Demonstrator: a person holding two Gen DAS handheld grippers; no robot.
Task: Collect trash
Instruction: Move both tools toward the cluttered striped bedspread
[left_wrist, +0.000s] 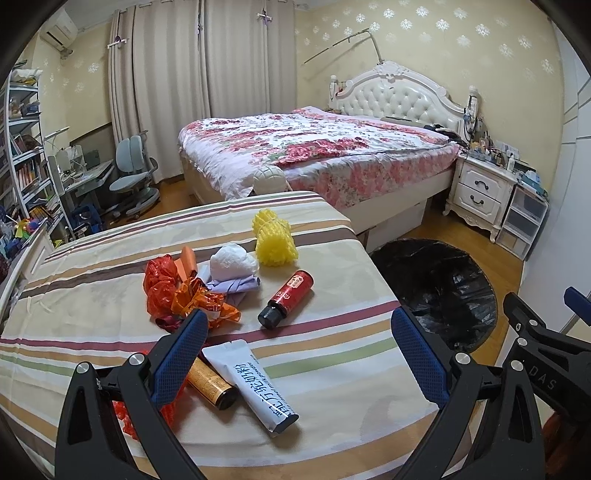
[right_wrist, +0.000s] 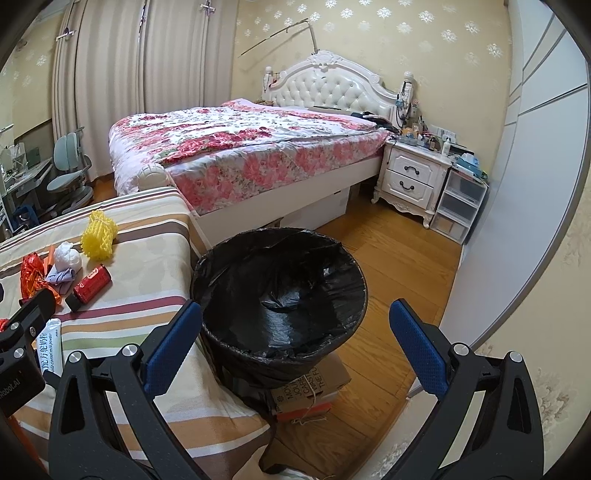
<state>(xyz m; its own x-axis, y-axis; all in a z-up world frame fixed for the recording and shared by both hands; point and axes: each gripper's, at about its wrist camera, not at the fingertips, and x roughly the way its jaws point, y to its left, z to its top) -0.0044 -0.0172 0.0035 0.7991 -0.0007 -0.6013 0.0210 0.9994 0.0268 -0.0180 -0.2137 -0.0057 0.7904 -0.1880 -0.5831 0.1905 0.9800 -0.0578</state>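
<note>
Trash lies on a striped cloth-covered table (left_wrist: 110, 266): a white powder sachet (left_wrist: 255, 387), an orange-gold can (left_wrist: 212, 384), a red bottle with a black cap (left_wrist: 286, 299), orange-red crumpled wrappers (left_wrist: 181, 291), a white wad (left_wrist: 232, 260), a lilac paper (left_wrist: 236, 286) and yellow foam netting (left_wrist: 271, 240). My left gripper (left_wrist: 299, 328) is open and empty above the sachet and can. My right gripper (right_wrist: 295, 321) is open and empty above a bin lined with a black bag (right_wrist: 280, 295). The bin (left_wrist: 436, 291) stands right of the table.
A bed with a floral cover (left_wrist: 317, 151) lies beyond the table. A white nightstand (left_wrist: 480, 188) and plastic drawers (left_wrist: 522, 221) stand by the right wall. A desk, chair (left_wrist: 133, 173) and bookshelf are at the far left. The bin rests on a cardboard box (right_wrist: 310, 387) on wooden floor.
</note>
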